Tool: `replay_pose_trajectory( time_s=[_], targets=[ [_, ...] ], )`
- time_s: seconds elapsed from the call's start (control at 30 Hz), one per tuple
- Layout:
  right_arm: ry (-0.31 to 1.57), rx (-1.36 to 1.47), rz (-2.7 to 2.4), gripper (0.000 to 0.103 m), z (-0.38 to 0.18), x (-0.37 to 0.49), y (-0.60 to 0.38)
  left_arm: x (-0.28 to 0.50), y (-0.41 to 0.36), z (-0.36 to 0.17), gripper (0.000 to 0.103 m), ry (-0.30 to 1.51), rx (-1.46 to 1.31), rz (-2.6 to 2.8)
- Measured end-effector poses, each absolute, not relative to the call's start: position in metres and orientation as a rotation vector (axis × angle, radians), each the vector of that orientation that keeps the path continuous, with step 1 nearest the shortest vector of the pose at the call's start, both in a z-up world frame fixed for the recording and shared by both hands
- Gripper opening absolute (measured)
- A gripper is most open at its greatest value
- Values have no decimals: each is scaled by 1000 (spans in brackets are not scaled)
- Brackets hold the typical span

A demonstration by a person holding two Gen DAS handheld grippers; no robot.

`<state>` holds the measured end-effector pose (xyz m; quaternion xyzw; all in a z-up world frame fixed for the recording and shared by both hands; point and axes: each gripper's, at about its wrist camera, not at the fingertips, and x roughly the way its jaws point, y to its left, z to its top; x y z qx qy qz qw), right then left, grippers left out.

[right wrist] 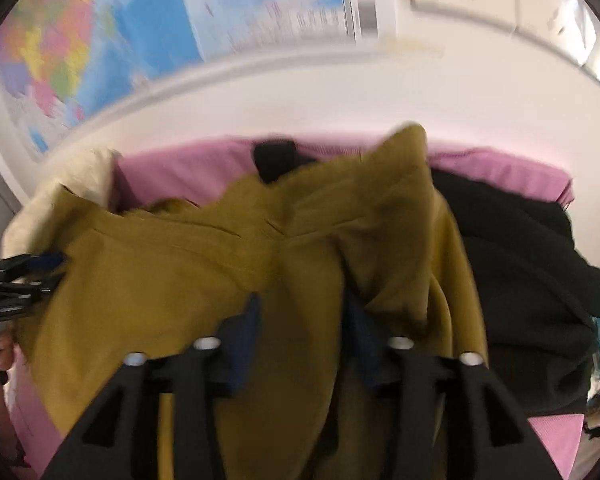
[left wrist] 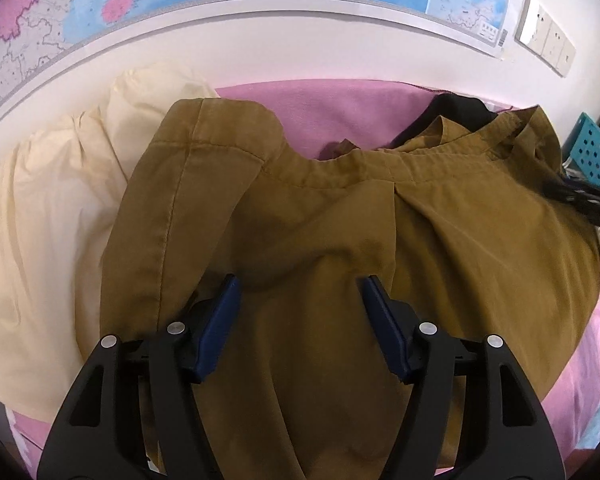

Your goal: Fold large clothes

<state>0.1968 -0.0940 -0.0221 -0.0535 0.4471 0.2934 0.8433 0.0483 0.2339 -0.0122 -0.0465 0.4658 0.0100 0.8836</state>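
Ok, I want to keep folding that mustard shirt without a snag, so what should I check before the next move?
1. Left gripper free of cloth: ok, open above the mustard-brown cotton shirt.
2. Right gripper grasp on the shirt: cannot tell, picture blurred.
3. Shirt flat: not ok, collar edge raised and bunched on the right.
4. Black garment out of the way: not ok, it lies against the shirt's right side.
5. Cream cloth apart: not ok, the shirt overlaps it.
6. Pink sheet underneath: ok.
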Motion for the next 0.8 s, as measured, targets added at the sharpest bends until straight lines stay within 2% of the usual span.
replay_pose_trajectory(
  time_s=[0.13, 0.27, 0.37, 0.43, 0.57, 0.63, 0.8],
  targets=[
    [870, -140, 644, 50, -6, 168, -101, 49, 226, -15, 66, 962, -66, 44],
    [940, -185, 665, 50, -31, 166, -94, 49, 218, -14, 66, 951, -40, 68],
    [988, -85, 655, 51, -45, 176, -103, 33, 221, -4, 70, 903, -87, 70],
    [955, -48, 652, 50, -36, 171, -110, 8, 226, 9, 77, 838, -94, 66],
    [885, 35, 689, 65, -11, 144, -138, -50, 243, 30, 83, 727, -125, 65],
    [876, 96, 691, 67, -5, 130, -159, -80, 257, 35, 88, 685, -183, 56],
    [896, 261, 622, 81, -16, 98, -219, -126, 288, 17, 90, 680, -341, 38]
  ],
)
